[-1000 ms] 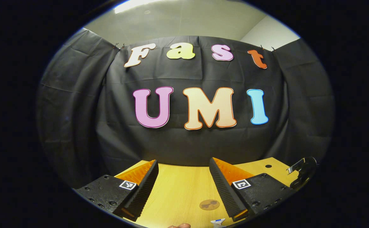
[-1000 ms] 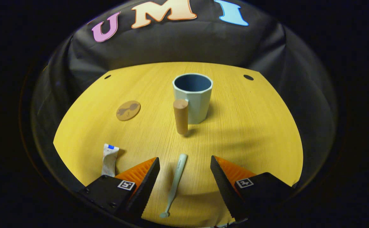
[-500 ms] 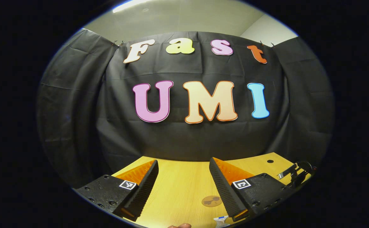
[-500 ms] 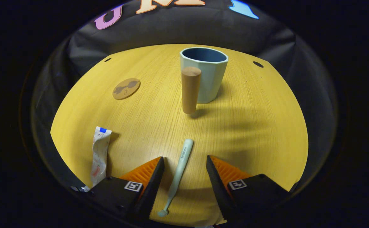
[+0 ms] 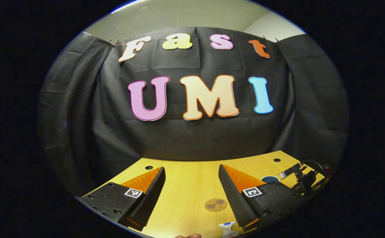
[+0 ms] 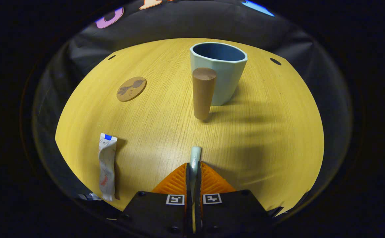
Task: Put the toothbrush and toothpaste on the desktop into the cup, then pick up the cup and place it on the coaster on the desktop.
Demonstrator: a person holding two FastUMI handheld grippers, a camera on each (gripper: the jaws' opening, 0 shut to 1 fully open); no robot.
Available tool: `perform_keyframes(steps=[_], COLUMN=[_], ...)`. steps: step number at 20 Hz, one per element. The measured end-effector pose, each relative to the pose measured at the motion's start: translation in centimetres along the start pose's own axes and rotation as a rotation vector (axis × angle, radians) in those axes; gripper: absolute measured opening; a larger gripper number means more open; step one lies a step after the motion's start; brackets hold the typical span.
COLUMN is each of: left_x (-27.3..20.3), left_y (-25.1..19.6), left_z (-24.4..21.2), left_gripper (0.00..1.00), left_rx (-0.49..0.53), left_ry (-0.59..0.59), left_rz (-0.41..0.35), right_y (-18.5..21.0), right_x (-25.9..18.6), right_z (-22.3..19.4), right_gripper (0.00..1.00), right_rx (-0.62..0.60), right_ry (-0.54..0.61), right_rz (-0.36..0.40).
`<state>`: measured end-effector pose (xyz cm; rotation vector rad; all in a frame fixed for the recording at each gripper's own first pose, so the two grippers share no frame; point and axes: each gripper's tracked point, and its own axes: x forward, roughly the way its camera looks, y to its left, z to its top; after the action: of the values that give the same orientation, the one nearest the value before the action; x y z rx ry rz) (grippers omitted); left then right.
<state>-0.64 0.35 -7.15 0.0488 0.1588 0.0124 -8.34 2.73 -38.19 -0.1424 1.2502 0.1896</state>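
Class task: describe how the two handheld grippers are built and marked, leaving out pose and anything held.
Each gripper, left and right, has two wedge-shaped fingers with ribbed inner faces, mounted on black blocks with small screw holes. Every block carries a square black-and-white marker tag. In the left gripper view, the other gripper's black body with a metal bracket and dark cabling sits at far right.

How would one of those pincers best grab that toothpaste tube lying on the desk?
Probably across the middle of the toothpaste tube, coming straight down from above. It lies flat and lengthwise, so its narrow width would fit between open fingers, one on each long edge.
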Motion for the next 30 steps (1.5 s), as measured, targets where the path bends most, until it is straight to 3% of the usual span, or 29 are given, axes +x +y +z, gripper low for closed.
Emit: perform_keyframes(steps=[12, 24, 30], left_x=[-1.1, -5.0, -6.2], left_y=[-5.8, -7.7, -8.1], left_z=[-10.8, -23.2, -27.1], left_gripper=[0.94, 0.95, 0.95], left_rx=[0.011, -0.018, -0.011], left_ry=[0.293, 0.696, 0.827], left_rz=[-0.16, -0.22, -0.229], right_y=[0.0, 0.1, 0.1], right_x=[0.0, -0.1, -0.1], right_z=[0.1, 0.2, 0.2], right_gripper=[0.06, 0.06, 0.06], right_rx=[-0.012, -0.049, -0.059], right_ry=[-0.06, -0.08, -0.082], right_rz=[0.03, 0.045, 0.052])
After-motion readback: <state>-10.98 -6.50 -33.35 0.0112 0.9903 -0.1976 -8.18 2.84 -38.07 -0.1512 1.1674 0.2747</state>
